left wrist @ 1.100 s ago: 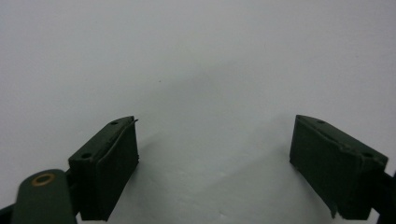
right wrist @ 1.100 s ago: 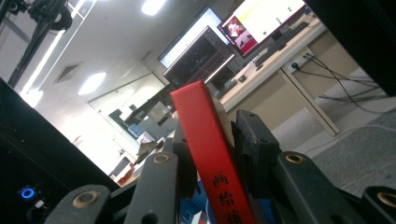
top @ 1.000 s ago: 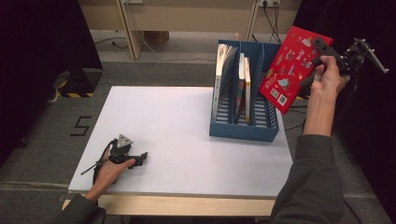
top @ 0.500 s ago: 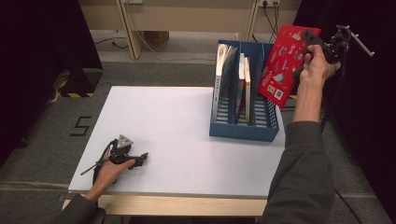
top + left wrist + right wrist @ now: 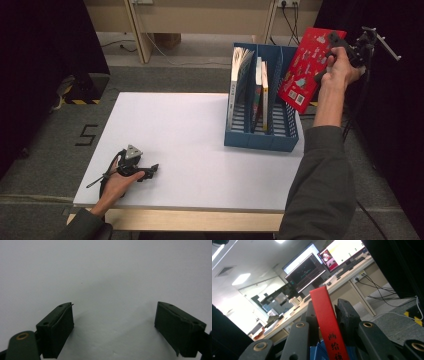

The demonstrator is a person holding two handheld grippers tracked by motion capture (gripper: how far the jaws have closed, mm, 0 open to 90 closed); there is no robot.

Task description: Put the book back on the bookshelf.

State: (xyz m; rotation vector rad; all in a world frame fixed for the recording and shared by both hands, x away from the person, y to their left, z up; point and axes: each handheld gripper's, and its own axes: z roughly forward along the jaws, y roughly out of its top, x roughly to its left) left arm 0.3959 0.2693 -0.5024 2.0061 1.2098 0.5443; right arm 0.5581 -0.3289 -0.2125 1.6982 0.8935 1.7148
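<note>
floor mark (image 5: 87, 135): you can read a black "5" left of the bench (image 5: 200, 150) | red book (image 5: 327, 325): spine shows black Chinese characters 画给孩 | back-cover label on it too small to read

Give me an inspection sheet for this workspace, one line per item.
Surface: white table, bare in the middle.
Job's things: red book held tilted in the air above the blue rack; books stand in the rack.
Clutter: nothing seen.
Grippers: right claw shut on the red book's spine; left claw open, low over the table.
Cables: cords on the floor beyond.
Surroundings: monitors on a desk.
</note>
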